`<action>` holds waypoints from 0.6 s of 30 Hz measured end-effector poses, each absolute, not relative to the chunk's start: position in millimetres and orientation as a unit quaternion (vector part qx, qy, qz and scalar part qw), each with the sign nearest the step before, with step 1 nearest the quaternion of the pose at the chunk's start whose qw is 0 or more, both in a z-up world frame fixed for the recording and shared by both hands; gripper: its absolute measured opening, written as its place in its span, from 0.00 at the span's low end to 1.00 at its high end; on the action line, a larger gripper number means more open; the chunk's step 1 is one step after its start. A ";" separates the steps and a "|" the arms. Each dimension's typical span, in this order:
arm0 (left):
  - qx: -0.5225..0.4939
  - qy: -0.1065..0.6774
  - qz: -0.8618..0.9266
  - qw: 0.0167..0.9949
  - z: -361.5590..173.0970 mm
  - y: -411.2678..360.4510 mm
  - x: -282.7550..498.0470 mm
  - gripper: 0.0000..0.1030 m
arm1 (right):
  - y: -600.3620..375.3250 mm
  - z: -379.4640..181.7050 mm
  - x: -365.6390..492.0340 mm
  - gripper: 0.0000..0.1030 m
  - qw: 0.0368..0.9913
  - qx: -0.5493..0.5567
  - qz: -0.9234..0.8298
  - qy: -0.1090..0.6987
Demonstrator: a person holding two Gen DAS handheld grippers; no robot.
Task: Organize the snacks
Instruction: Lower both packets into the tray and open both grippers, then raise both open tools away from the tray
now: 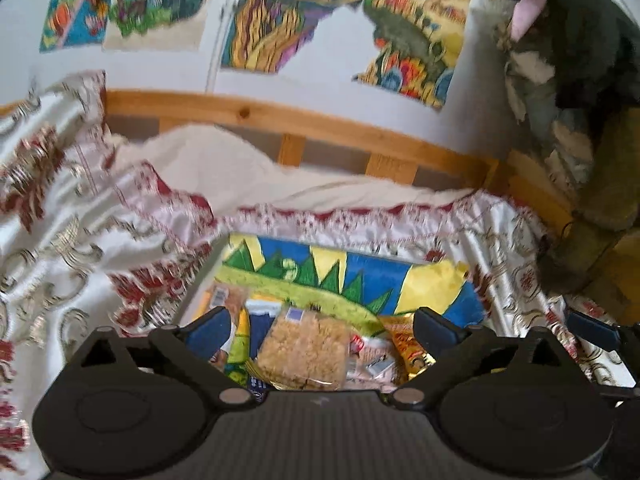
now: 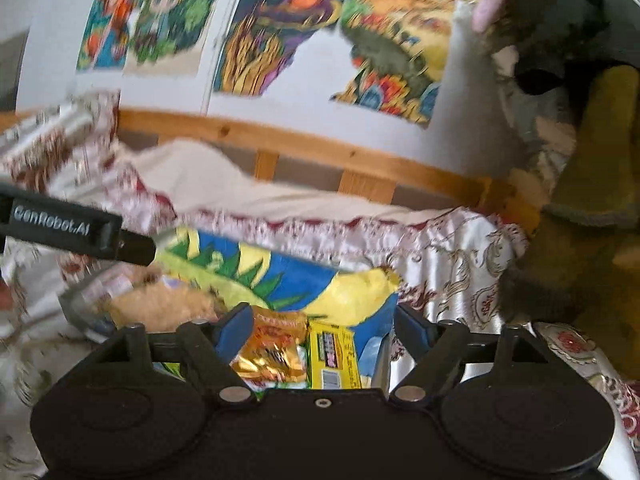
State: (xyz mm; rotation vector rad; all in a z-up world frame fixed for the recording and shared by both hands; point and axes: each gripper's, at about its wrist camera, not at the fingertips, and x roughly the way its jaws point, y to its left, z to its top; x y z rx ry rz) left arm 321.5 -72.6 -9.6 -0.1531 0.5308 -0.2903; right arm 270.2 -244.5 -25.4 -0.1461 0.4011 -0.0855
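Observation:
In the left wrist view my left gripper [image 1: 324, 326] stands open above a heap of snacks, nothing pressed between its blue pads. Under it lie a clear packet of puffed rice bars [image 1: 302, 354], a yellow packet [image 1: 240, 336] and an orange-gold packet [image 1: 408, 344], all on a painted blue, green and yellow sheet [image 1: 360, 276]. My right gripper [image 2: 324, 330] is open too, over the orange-gold packet [image 2: 272, 350] and a yellow-green packet [image 2: 334, 356]. One finger [image 2: 80, 232] of the left gripper crosses the right wrist view at the left.
A white cloth with red and gold patterns [image 1: 80, 208] lies rumpled around the sheet. Behind runs a wooden rail [image 1: 280, 120] below a wall with colourful pictures [image 1: 272, 20]. A dark plush toy [image 1: 580, 40] sits at the right.

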 end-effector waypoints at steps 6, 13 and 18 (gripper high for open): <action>-0.090 0.200 -0.129 0.967 21.4 -64.0 279.6 0.99 | -251.6 6.1 229.2 0.90 0.987 -0.051 -0.044 0.143; -0.075 0.165 -0.113 0.977 35.8 -55.3 227.6 1.00 | -253.4 28.7 180.9 0.97 0.993 -0.034 -0.035 0.106; -0.058 0.164 -0.100 0.980 34.9 -47.5 194.1 1.00 | -249.6 32.7 145.1 0.99 0.994 -0.025 -0.028 0.098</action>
